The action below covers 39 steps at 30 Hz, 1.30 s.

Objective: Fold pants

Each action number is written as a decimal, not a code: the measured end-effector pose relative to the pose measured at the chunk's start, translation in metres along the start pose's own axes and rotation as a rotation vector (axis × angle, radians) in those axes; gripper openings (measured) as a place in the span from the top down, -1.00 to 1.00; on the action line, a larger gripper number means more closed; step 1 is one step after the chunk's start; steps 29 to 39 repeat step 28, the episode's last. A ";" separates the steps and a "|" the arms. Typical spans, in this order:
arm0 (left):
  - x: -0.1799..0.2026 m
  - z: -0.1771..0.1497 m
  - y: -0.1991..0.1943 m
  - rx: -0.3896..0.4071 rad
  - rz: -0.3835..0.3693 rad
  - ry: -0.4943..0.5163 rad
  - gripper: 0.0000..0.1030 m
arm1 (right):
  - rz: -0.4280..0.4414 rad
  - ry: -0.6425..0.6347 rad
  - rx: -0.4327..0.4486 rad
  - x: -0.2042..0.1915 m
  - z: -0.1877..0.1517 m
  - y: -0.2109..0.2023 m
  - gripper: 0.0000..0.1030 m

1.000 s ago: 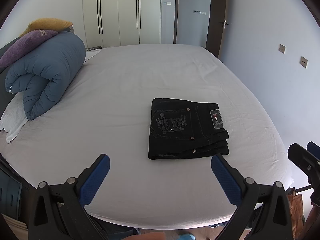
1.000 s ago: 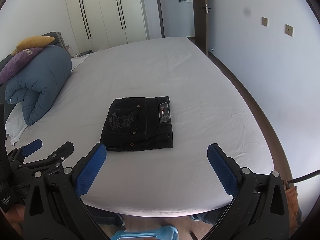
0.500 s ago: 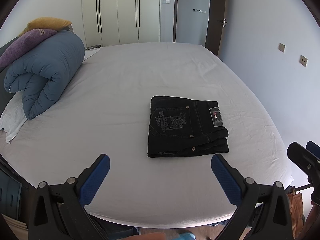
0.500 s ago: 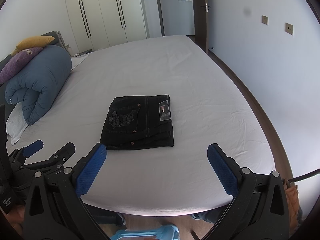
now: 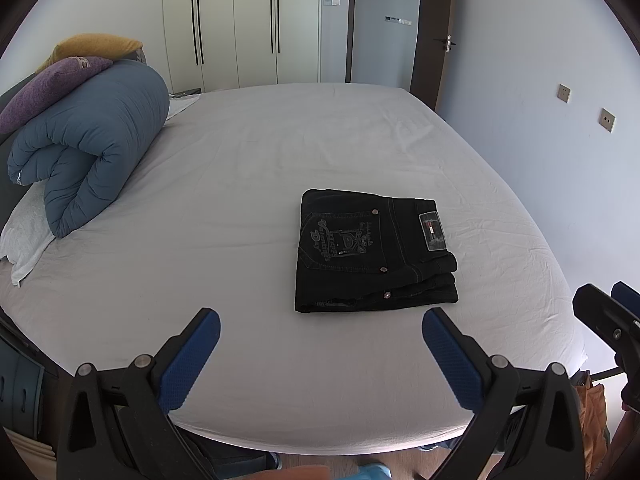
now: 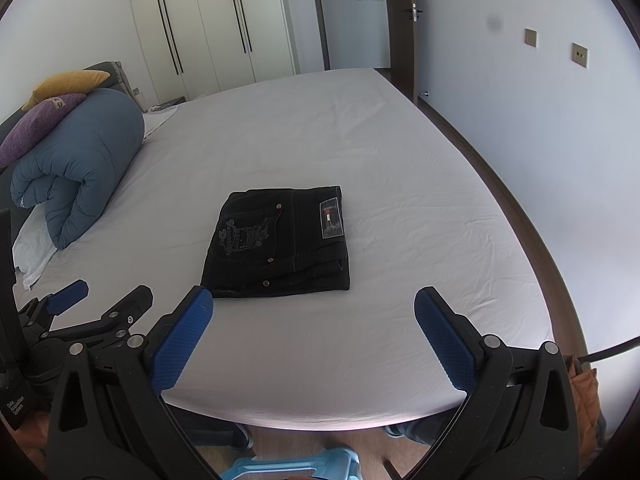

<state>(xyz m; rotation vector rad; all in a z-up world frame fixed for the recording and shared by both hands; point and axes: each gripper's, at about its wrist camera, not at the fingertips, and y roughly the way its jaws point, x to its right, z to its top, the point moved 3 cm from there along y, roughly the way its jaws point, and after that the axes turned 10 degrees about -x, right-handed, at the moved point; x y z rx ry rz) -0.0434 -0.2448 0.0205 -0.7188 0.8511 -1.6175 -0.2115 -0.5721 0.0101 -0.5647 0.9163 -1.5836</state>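
The black pants lie folded into a compact rectangle on the white bed, back pocket and label facing up. They also show in the right wrist view. My left gripper is open and empty, held back over the near edge of the bed, short of the pants. My right gripper is open and empty, also near the front edge. The left gripper shows at the lower left of the right wrist view. The right gripper's finger shows at the right edge of the left wrist view.
A rolled blue duvet with purple and yellow pillows lies at the left of the bed. Wardrobe doors and a doorway stand behind. A wall runs along the right. A blue stool stands on the floor below.
Both grippers have drawn back and tilted very slightly; the pants sit a little higher in the views. The pants have not moved on the bed.
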 end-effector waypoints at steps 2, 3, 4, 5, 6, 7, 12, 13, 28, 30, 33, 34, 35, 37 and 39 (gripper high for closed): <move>0.001 0.000 0.000 0.000 0.002 0.000 -1.00 | 0.000 0.000 -0.001 0.000 0.000 0.000 -1.00; 0.001 0.000 0.000 0.000 0.002 -0.001 -1.00 | 0.001 0.001 -0.001 0.000 -0.001 0.001 -1.00; 0.001 0.000 0.000 0.000 0.001 -0.002 -1.00 | 0.001 0.001 -0.002 -0.001 -0.002 0.002 -1.00; 0.001 -0.001 0.000 -0.001 0.001 -0.001 -1.00 | 0.001 0.001 -0.001 -0.001 -0.002 0.001 -1.00; 0.001 -0.001 0.001 -0.001 0.003 -0.001 -1.00 | 0.001 0.000 -0.002 -0.001 -0.002 0.001 -1.00; 0.001 -0.001 0.001 -0.001 0.002 -0.001 -1.00 | 0.001 0.000 -0.002 -0.001 -0.002 0.001 -1.00; 0.001 -0.003 0.003 -0.005 0.000 -0.001 -1.00 | 0.002 0.000 -0.004 -0.003 -0.007 0.003 -1.00; 0.001 -0.004 0.003 -0.007 -0.001 -0.001 -1.00 | 0.002 0.000 -0.005 -0.003 -0.009 0.004 -1.00; -0.001 -0.004 0.003 -0.010 -0.007 0.010 -1.00 | 0.005 0.003 -0.010 -0.005 -0.015 0.005 -1.00; -0.001 -0.004 0.003 -0.010 -0.007 0.010 -1.00 | 0.005 0.003 -0.010 -0.005 -0.015 0.005 -1.00; -0.001 -0.004 0.003 -0.010 -0.007 0.010 -1.00 | 0.005 0.003 -0.010 -0.005 -0.015 0.005 -1.00; -0.001 -0.004 0.003 -0.010 -0.007 0.010 -1.00 | 0.005 0.003 -0.010 -0.005 -0.015 0.005 -1.00; -0.001 -0.004 0.003 -0.010 -0.007 0.010 -1.00 | 0.005 0.003 -0.010 -0.005 -0.015 0.005 -1.00; -0.001 -0.004 0.003 -0.010 -0.007 0.010 -1.00 | 0.005 0.003 -0.010 -0.005 -0.015 0.005 -1.00; -0.001 -0.004 0.003 -0.010 -0.007 0.010 -1.00 | 0.005 0.003 -0.010 -0.005 -0.015 0.005 -1.00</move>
